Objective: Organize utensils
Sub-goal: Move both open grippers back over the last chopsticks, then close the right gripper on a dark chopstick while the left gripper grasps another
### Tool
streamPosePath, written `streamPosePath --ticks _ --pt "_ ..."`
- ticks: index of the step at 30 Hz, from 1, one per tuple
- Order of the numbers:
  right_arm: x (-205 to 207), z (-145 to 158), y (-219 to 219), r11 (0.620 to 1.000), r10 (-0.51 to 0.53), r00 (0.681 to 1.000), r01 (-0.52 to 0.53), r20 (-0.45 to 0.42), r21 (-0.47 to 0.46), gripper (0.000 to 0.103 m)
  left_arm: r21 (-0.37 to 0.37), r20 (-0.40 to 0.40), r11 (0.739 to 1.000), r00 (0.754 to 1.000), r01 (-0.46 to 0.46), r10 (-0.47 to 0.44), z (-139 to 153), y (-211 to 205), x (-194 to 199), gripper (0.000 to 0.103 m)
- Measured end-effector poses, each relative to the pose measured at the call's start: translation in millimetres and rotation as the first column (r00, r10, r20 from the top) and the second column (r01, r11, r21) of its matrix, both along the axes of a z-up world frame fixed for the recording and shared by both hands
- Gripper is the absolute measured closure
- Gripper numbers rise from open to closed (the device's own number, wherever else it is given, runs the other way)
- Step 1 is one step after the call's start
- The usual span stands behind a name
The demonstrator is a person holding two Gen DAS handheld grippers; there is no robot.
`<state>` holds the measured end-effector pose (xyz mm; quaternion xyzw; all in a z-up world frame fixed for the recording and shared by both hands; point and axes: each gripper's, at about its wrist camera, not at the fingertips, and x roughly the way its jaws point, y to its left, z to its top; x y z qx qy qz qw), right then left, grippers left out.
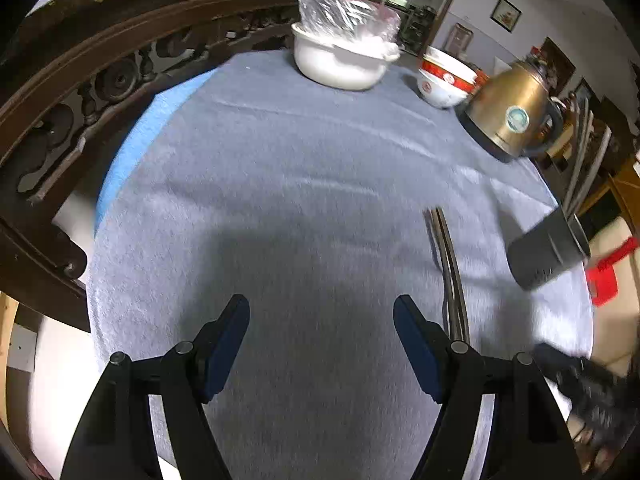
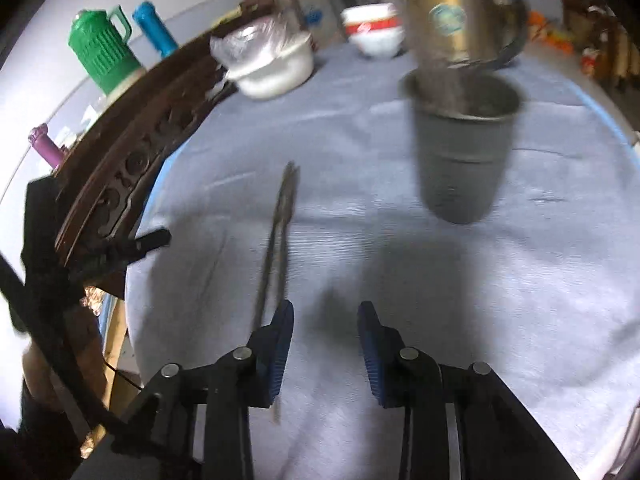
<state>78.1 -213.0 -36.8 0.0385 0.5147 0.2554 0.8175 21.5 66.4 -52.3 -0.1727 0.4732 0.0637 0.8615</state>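
A pair of dark chopsticks [image 2: 276, 236] lies flat on the grey tablecloth [image 2: 360, 160], running away from me just left of my right gripper [image 2: 325, 312], which is open and empty above the cloth. A dark grey metal cup [image 2: 462, 148] stands upright ahead and to the right. In the left wrist view the chopsticks [image 1: 448, 264] lie right of my open, empty left gripper [image 1: 321, 306], and the cup [image 1: 546, 250] sits at the right table edge.
At the far side stand a white bowl covered with plastic [image 1: 340, 56], stacked red-and-white bowls [image 1: 444, 78] and a brass kettle [image 1: 512, 112]. A carved dark wooden chair back [image 1: 80, 92] borders the table's left. Green and blue flasks [image 2: 104, 52] stand beyond it.
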Motion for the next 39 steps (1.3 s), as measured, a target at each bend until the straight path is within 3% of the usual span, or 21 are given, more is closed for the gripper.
streamPosePath --ticks 7,11,16,18,23,30,36,37,39 --pt "35.9 -20.0 51.8 0.993 0.081 0.991 -0.089 -0.105 -0.074 0.069 -0.012 -0.009 0.999 0.999 0.053 -0.053 -0.8 -10.0 -7.4 0.028" --pt "41.9 -32.5 63.4 0.988 0.086 0.985 -0.103 -0.151 -0.112 0.082 -0.019 -0.022 0.998 0.998 0.065 -0.066 -3.8 -10.3 -3.5 0.028" --pt "45.3 -39.5 71.8 0.985 0.097 0.981 -0.119 -0.168 -0.126 0.088 -0.023 -0.038 0.996 0.996 0.084 -0.084 -8.4 -14.7 -0.7 0.028" --pt "46.3 -41.0 71.9 0.986 0.096 0.979 -0.118 -0.179 -0.121 0.096 -0.025 -0.048 0.995 0.994 0.093 -0.094 -9.7 -18.0 1.4 0.028" --pt "44.4 -39.2 57.8 0.988 0.058 0.981 -0.083 -0.183 -0.133 0.096 -0.021 -0.067 0.993 0.991 0.116 -0.117 -10.7 -27.9 4.3 0.028" --pt "28.5 -39.0 4.8 0.991 -0.040 0.977 0.012 -0.208 -0.132 0.096 -0.030 -0.107 0.983 0.977 0.183 -0.185 -7.1 -59.8 22.9 0.028" --pt "20.1 -43.2 -23.7 0.995 -0.097 0.961 0.091 -0.258 -0.034 0.094 0.021 -0.198 0.968 0.950 0.249 -0.241 -19.6 -100.0 50.0 0.028" --pt "19.9 -43.5 -25.6 0.995 -0.098 0.961 0.095 -0.261 -0.023 0.094 0.039 -0.215 0.964 0.945 0.263 -0.249 -23.6 -105.1 52.2 0.031" --pt "19.3 -44.2 -31.3 0.994 -0.104 0.958 0.107 -0.267 -0.001 0.094 0.102 -0.237 0.954 0.939 0.280 -0.250 -27.1 -112.3 52.4 0.055"
